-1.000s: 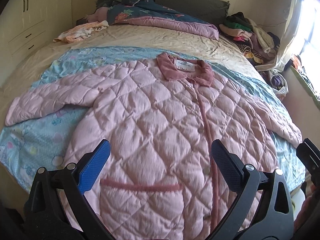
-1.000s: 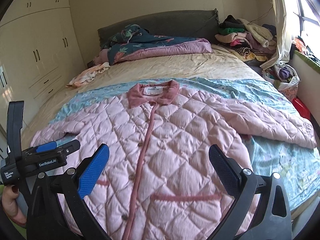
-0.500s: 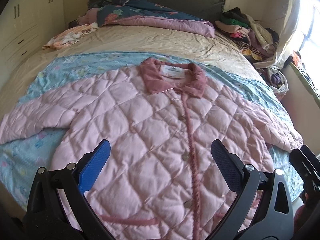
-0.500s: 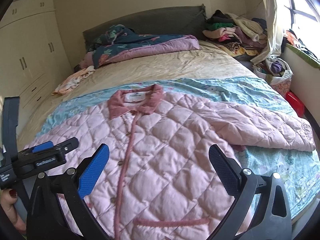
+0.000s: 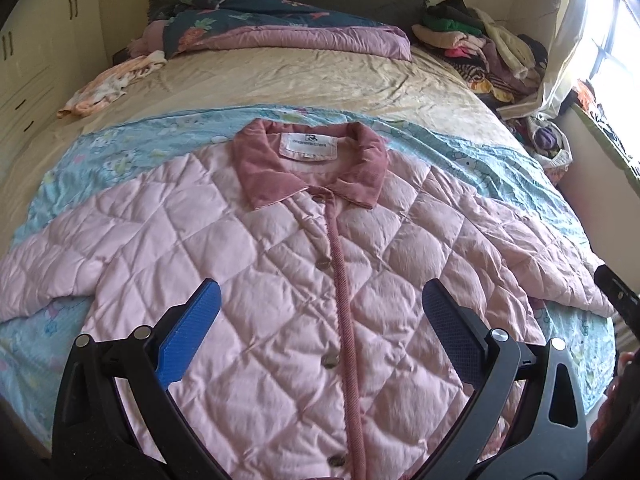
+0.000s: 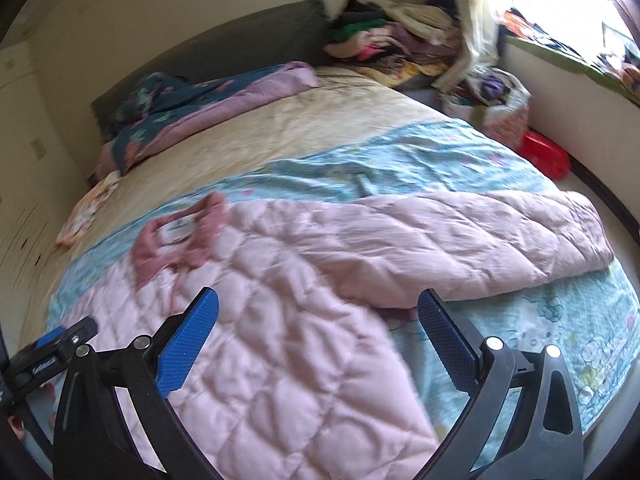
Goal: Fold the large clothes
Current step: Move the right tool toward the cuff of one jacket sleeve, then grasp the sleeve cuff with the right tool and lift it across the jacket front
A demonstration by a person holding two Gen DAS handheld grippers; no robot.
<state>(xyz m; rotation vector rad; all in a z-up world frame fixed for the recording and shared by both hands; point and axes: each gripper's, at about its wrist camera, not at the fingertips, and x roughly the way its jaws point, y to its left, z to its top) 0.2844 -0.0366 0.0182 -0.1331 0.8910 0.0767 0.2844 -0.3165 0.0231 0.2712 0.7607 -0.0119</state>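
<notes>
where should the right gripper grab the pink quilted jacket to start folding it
Grip the cuff end of the pink quilted jacket's right sleeve, coming from the bed's window side. The sleeve lies spread flat on the light blue sheet, its end free. The right gripper, open, probably suits it best.

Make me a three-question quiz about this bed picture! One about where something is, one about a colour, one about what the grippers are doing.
1. Where does the pink jacket lie?
A. on the blue blanket
B. on the floor
C. in the wardrobe

2. What colour is the jacket's collar?
A. green
B. dusty rose
C. white

3. How is the left gripper?
A. shut on a sleeve
B. open, holding nothing
C. out of view

Answers: 1 A, blue blanket shows around the jacket. 2 B, the collar is darker rose than the quilting. 3 B, its fingers stand wide apart above the jacket.
</notes>
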